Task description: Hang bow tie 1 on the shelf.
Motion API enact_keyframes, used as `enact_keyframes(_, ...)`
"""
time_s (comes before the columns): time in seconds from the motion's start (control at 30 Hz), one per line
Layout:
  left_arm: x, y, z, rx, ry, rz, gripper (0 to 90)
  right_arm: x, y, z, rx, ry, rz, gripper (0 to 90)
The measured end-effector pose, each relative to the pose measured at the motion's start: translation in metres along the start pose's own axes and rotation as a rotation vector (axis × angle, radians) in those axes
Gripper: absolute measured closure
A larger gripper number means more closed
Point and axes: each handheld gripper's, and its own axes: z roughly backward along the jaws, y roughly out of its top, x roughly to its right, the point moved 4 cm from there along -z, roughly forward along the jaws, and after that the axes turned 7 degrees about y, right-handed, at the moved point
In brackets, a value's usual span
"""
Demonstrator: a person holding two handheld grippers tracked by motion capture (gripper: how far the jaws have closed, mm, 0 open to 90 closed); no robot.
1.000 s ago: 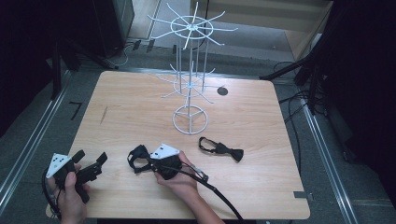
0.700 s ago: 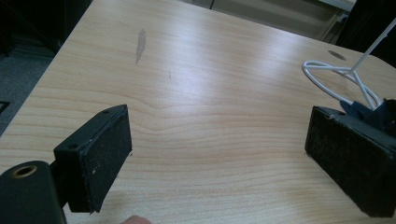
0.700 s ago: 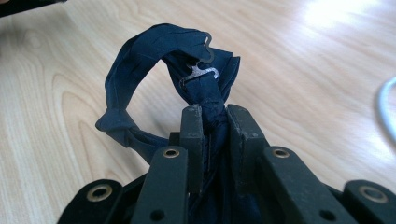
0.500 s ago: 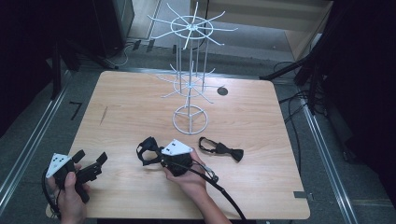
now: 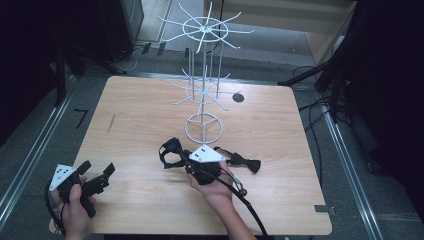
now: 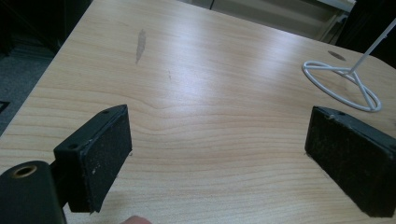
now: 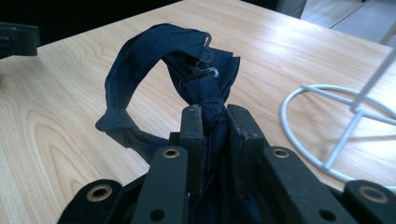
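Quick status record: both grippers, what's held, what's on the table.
right gripper: shut on bow tie, lifted off the table
left gripper: open, nothing between the jaws, near the table's left front corner
second bow tie: lying on the table right of the right gripper
rack: white wire, upright mid-table, hooks bare

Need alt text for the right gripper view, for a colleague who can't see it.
The right hand-held gripper is shut on the knot of a navy bow tie, whose strap loops up over the wooden table. A white wire rack base stands to the right.
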Motion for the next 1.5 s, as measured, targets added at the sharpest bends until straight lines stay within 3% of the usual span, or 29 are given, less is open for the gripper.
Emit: enact_keyframes(1.5, 0.000, 0.000, 0.001, 0.004, 0.001, 0.003, 8.1, 0.013, 0.027, 0.058, 0.128, -0.053, -0.017, 78.7)
